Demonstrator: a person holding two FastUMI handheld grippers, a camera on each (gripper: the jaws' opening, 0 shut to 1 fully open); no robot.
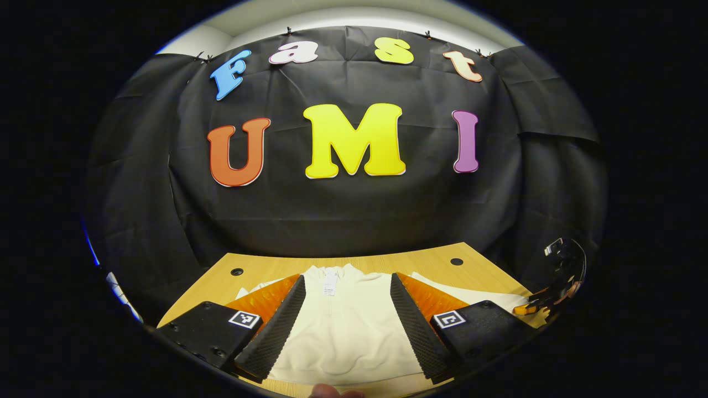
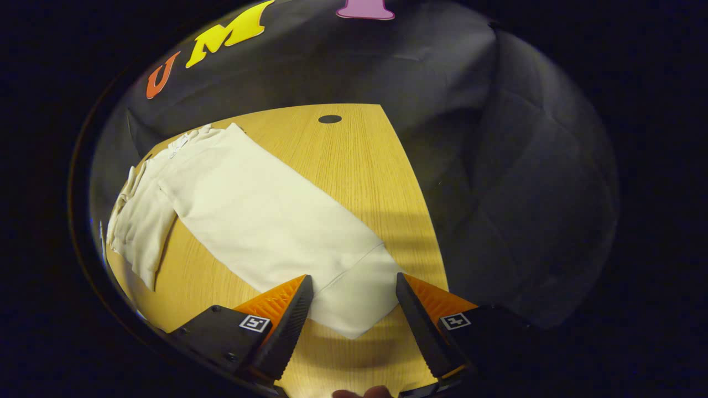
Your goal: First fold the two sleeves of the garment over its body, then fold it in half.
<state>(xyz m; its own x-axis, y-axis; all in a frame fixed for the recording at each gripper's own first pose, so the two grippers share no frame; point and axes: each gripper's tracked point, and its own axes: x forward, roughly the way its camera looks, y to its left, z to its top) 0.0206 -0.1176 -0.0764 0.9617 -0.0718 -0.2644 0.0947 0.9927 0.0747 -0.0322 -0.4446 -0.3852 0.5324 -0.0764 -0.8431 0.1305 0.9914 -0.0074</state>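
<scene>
A cream long-sleeved garment (image 1: 345, 326) lies flat on the wooden table (image 1: 381, 260), collar and label toward the far edge. My left gripper (image 1: 347, 290) is open above the body of the garment, with nothing between its fingers. In the right gripper view one sleeve (image 2: 265, 221) stretches out over the table toward me, its cuff (image 2: 359, 298) lying between the fingers of my open right gripper (image 2: 354, 290). The garment's body (image 2: 141, 218) shows at the left of that view. The other gripper (image 1: 558, 276) appears small at the right edge of the left gripper view.
The table (image 2: 354, 160) has round cable holes (image 1: 457, 261) (image 1: 237, 272) (image 2: 329, 119) near its far edge. Black cloth wall (image 1: 354, 204) stands right behind the table. Bare wood lies to the right of the sleeve.
</scene>
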